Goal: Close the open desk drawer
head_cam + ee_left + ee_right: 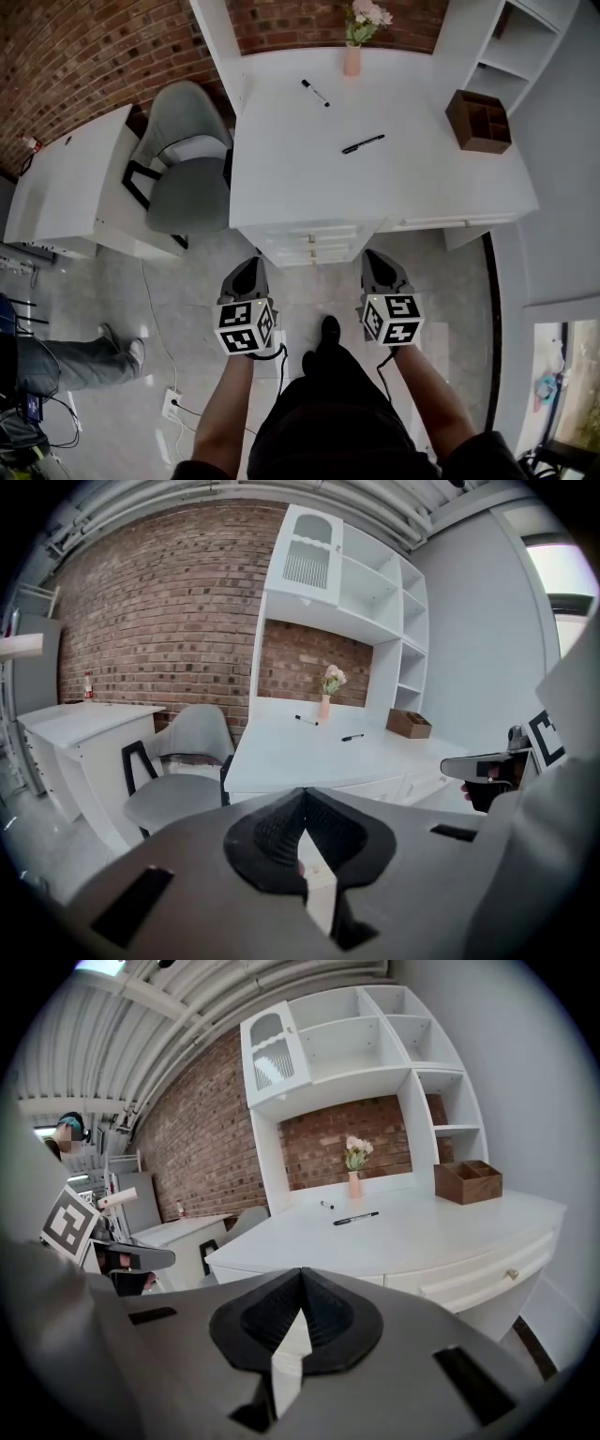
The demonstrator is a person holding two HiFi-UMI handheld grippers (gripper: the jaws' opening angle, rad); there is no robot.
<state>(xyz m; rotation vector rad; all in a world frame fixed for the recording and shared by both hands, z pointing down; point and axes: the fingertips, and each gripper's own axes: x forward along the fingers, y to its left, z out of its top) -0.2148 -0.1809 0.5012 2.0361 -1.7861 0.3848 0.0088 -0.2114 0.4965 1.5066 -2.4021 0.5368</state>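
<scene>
Jaws together, left gripper and right gripper face white desk.

Open floor before desk; chair left.

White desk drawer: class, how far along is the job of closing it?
Done: nothing visible yet. In hand: the left hand-held gripper and right hand-held gripper are both shut and empty, held short of the white desk. Left: the white drawer with a small knob seems to stand slightly proud of the desk front, untouched, and needs pushing in.
</scene>
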